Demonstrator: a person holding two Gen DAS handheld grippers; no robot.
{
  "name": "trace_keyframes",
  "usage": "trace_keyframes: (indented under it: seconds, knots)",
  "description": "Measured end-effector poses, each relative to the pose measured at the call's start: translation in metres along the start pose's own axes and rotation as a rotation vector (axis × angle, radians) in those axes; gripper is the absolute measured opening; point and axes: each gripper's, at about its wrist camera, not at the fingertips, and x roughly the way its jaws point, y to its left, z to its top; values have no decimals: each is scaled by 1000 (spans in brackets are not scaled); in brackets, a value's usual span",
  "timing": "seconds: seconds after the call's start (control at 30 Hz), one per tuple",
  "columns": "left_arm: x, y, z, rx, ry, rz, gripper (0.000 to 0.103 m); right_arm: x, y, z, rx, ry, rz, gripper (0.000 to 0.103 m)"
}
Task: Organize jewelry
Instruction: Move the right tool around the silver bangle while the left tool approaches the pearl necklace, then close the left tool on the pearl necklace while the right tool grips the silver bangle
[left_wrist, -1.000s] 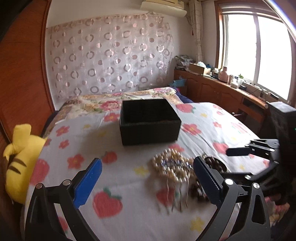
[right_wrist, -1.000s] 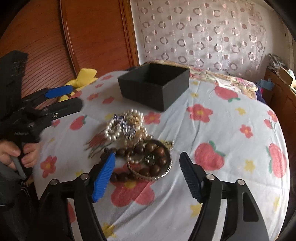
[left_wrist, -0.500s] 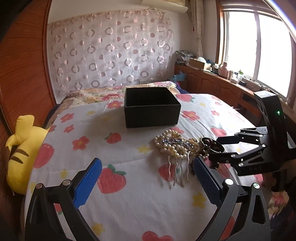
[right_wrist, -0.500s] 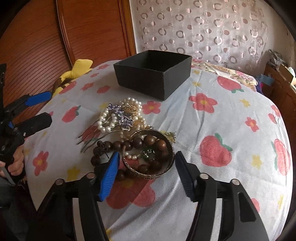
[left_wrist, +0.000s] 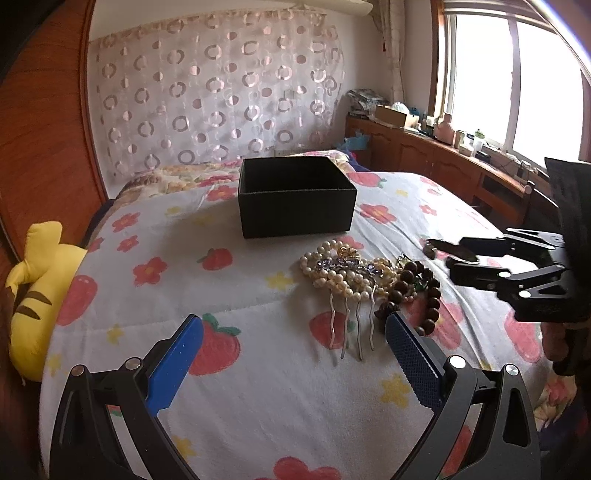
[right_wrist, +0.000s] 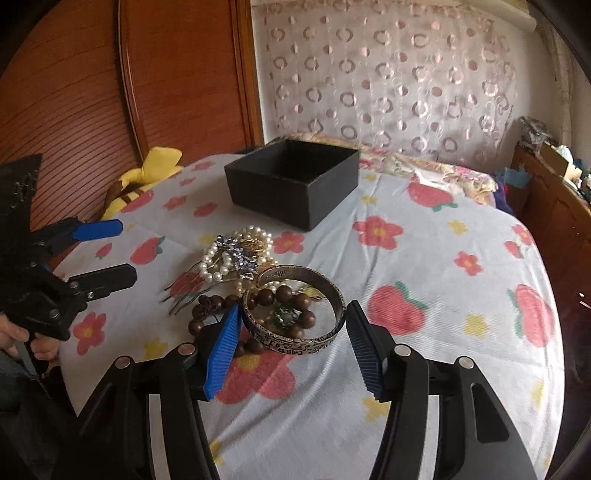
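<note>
A heap of jewelry lies on the flowered bedspread: white pearl strands (left_wrist: 334, 275) (right_wrist: 221, 258), a silver hair comb (left_wrist: 351, 325), dark wooden beads (left_wrist: 410, 284) (right_wrist: 280, 299) and an engraved metal bangle (right_wrist: 295, 338). An open black box (left_wrist: 295, 199) (right_wrist: 295, 181) stands behind the heap. My right gripper (right_wrist: 291, 343) is open with its blue pads on either side of the bangle; it also shows in the left wrist view (left_wrist: 443, 258). My left gripper (left_wrist: 295, 365) is open and empty, in front of the comb; it also shows in the right wrist view (right_wrist: 107, 251).
A yellow striped plush toy (left_wrist: 37, 295) lies at the bed's left edge by the wooden headboard (right_wrist: 147, 74). A wooden cabinet (left_wrist: 443, 158) with clutter runs under the window at the right. The bedspread (right_wrist: 443, 277) stretches wide to the right of the heap.
My right gripper has moved forward and narrowed until its pads flank the bangle. My left gripper has drawn back from the heap, which now lies farther ahead.
</note>
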Motion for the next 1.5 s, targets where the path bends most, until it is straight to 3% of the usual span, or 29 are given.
trace_keyframes:
  seconds: [0.3,0.43,0.63,1.1,1.23,1.3,1.5]
  knots:
    - [3,1,2,-19,8,-58,94,-6,-8,-27,-11,30,-54,60]
    - [10,-1,5,-27,39,-104,70,-5,-9,-26,0,19,-51,60]
    - [29,-5,14,-32,88,-166,49,-5,-10,-29,18,8,-49,60]
    - [73,-3,29,-65,172,-185,29,-8,-13,-31,35,-12,-52,60]
    - [70,-3,28,-58,162,-183,20,-9,-12,-31,32,-13,-53,60]
    - [64,-2,27,-52,143,-174,11,-9,-12,-31,32,-14,-53,60]
    - [46,3,33,-44,101,-156,10,-10,-12,-32,32,-16,-56,60]
